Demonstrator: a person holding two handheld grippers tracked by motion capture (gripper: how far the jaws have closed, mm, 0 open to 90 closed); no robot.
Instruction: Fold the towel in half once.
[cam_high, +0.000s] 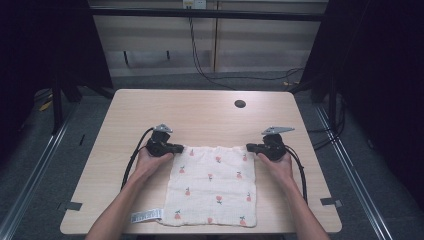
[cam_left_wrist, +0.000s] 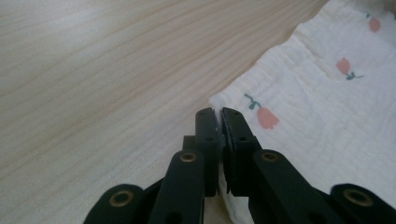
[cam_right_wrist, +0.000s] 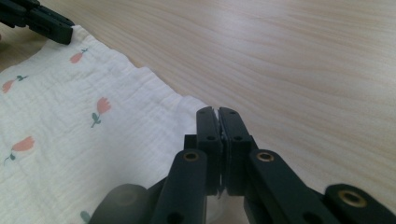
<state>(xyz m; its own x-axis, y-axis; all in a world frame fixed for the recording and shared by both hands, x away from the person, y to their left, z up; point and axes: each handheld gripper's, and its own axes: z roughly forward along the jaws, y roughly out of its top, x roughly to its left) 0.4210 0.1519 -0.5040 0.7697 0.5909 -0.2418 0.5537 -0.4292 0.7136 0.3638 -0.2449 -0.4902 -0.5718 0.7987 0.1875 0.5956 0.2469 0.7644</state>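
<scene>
A white cloth (cam_high: 211, 186) with small pink flowers lies flat on the table (cam_high: 200, 112). It sits at the near side of the table, in the middle, between the person's two arms. A white tag (cam_high: 146, 216) sticks out from its near left corner. The far edge of the cloth is a bit wavy.

The left gripper (cam_high: 181, 148) is at the far left corner of the cloth. In the left gripper view its two black jaws are pressed together, and a thin bit of white cloth (cam_left_wrist: 327, 107) edge is pinched between them. The left gripper (cam_left_wrist: 218, 114) points across the corner, with bare wood on one side and cloth on the other.

The right gripper (cam_high: 248, 147) is at the far right corner of the cloth. In the right gripper view its jaws are pressed together too, and they pinch the cloth (cam_right_wrist: 84, 154) corner. The right gripper (cam_right_wrist: 217, 112) has the cloth on its left and bare wood on its right. Far off in that view, at the top left, the tip of the left gripper (cam_right_wrist: 60, 33) rests at the other corner.

Each hand holds its gripper low, close to the table. A black cable runs back from each gripper along the arm. A small dark hole (cam_high: 240, 104) is in the table, well apart from the cloth, on the far side. Past the table the floor is grey, and black cables lie on it.
</scene>
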